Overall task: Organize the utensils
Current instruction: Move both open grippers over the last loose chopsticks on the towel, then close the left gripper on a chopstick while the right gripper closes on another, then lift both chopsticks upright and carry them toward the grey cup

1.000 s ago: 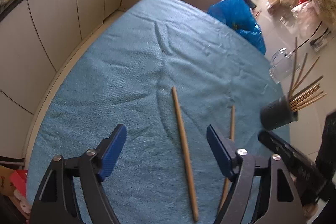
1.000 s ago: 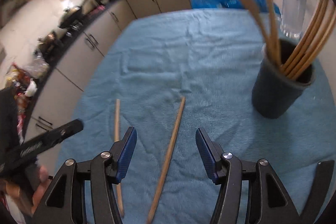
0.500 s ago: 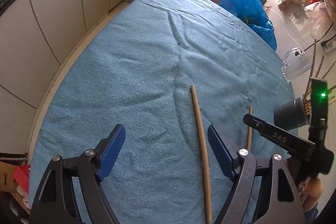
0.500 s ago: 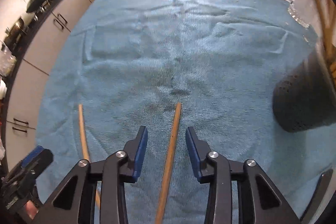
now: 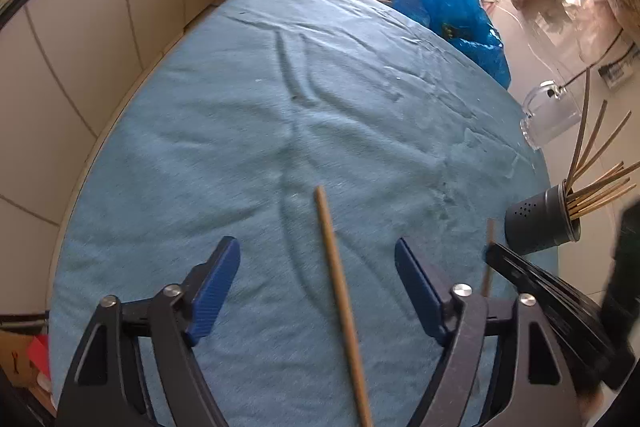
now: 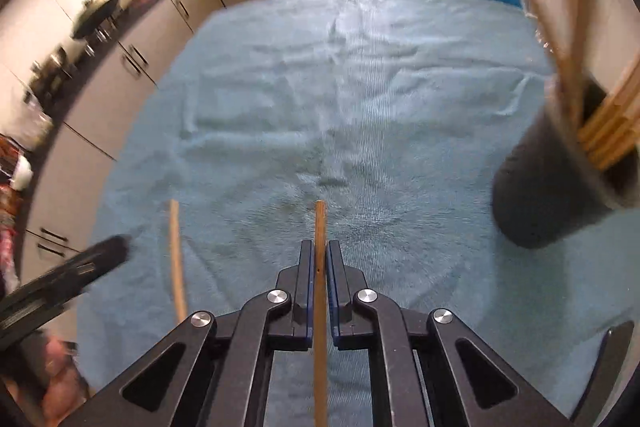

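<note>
Two wooden chopsticks lie on the blue towel (image 5: 240, 131). In the left wrist view, one chopstick (image 5: 338, 279) runs lengthwise between the blue pads of my left gripper (image 5: 318, 261). The jaws are closing, and the pads stand clear of the stick on both sides. In the right wrist view, my right gripper (image 6: 319, 247) is shut on the other chopstick (image 6: 319, 221), whose tip sticks out ahead of the pads. A dark holder (image 6: 560, 187) with several chopsticks stands at the right. The left wrist view also shows this holder (image 5: 538, 223) and the right gripper (image 5: 536, 291).
A blue plastic bag (image 5: 452, 11) sits past the table's far right corner, and a clear glass jug (image 5: 548, 115) stands off the right edge. Kitchen cabinets (image 5: 104, 3) run along the left and the back. The left gripper (image 6: 80, 267) shows blurred at lower left of the right wrist view.
The right gripper's jaws came together on the chopstick that lay between them. The left gripper shifted so its chopstick sits midway between the pads, which have drawn a little closer.
</note>
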